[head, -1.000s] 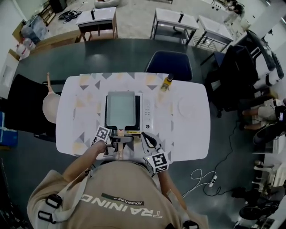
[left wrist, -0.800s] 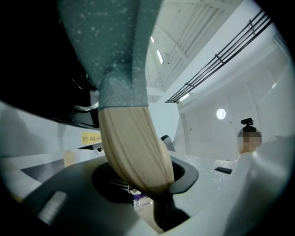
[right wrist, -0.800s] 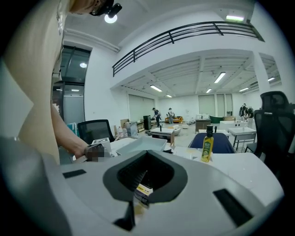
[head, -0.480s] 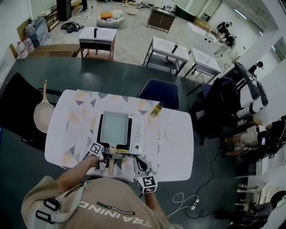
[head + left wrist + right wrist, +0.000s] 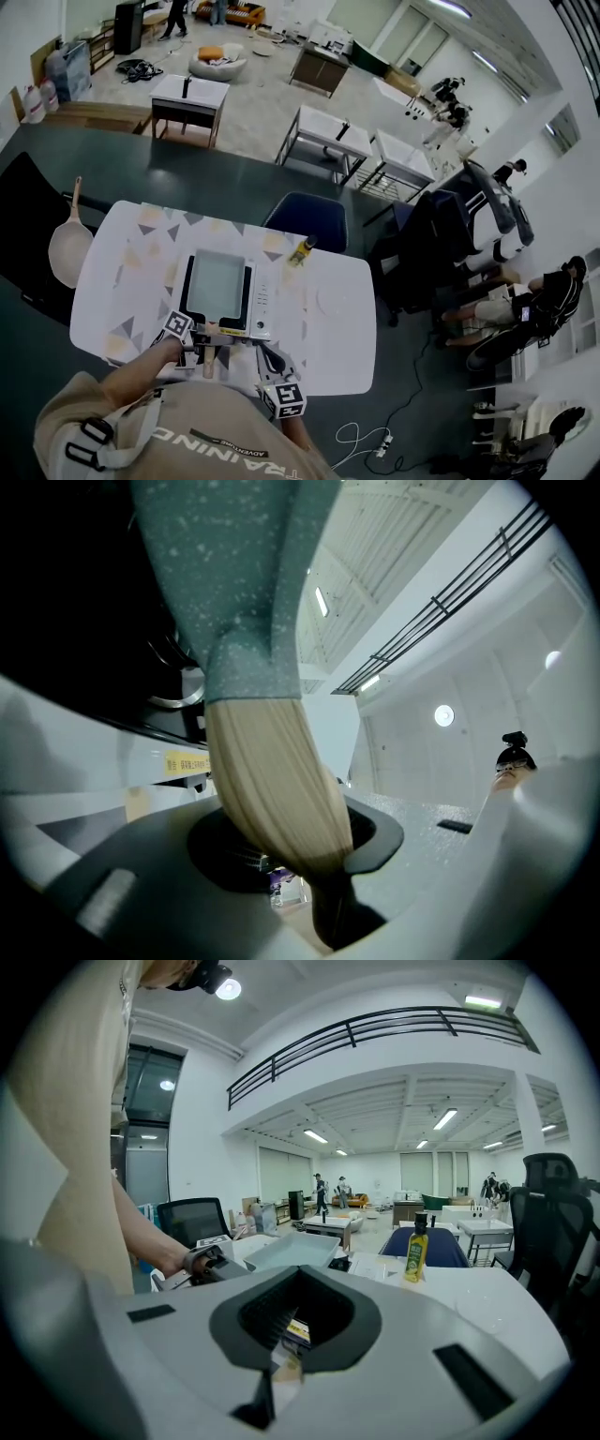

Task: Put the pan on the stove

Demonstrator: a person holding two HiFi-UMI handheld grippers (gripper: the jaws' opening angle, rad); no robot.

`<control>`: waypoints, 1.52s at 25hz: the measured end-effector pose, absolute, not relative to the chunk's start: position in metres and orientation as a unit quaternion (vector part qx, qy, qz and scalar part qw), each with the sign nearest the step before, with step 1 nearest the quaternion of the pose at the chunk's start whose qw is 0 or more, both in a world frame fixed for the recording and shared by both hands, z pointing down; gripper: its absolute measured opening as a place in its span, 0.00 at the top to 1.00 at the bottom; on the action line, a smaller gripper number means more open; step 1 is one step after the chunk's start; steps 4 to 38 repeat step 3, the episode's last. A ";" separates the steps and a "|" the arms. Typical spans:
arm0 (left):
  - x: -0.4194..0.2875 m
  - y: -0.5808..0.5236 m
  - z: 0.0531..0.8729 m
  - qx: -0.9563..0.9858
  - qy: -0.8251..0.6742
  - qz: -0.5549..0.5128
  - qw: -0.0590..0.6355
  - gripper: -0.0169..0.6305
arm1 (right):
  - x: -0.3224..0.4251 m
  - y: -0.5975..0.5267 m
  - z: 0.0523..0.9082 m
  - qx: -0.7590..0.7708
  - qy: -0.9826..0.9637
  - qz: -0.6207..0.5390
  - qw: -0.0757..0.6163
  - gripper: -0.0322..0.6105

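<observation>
- The stove [image 5: 264, 302] sits mid-table against the near edge. The pan [image 5: 214, 284] covers its cooking side, so nothing can reach down there.
- The pan's wooden handle [image 5: 208, 362] juts over the near edge with the left gripper [image 5: 195, 351] clamped on it, which takes up that stretch.
- Just right of the handle, the right gripper [image 5: 270, 362] hangs with its jaws together and nothing between them.
- Bare tabletop [image 5: 122, 291] lies open left of the stove.
- Right of the stove, a plate [image 5: 333, 302] and, farther back, an oil bottle [image 5: 300, 251] narrow the way.
- A blue chair [image 5: 305, 223] stands against the table's far side.
</observation>
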State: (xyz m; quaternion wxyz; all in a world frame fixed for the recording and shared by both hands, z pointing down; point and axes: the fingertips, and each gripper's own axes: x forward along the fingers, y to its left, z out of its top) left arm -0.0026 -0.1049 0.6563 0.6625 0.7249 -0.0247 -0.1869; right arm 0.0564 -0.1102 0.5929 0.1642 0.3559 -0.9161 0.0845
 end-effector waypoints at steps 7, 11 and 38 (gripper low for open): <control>-0.002 -0.104 0.657 0.720 -0.034 -0.204 0.663 0.77 | 0.065 -0.108 0.599 0.356 -0.915 0.088 0.171 0.95; -0.002 -0.104 0.657 0.720 -0.034 -0.204 0.663 0.77 | 0.065 -0.108 0.599 0.356 -0.915 0.088 0.171 0.95; -0.002 -0.104 0.657 0.720 -0.034 -0.204 0.663 0.77 | 0.065 -0.108 0.599 0.356 -0.915 0.088 0.171 0.95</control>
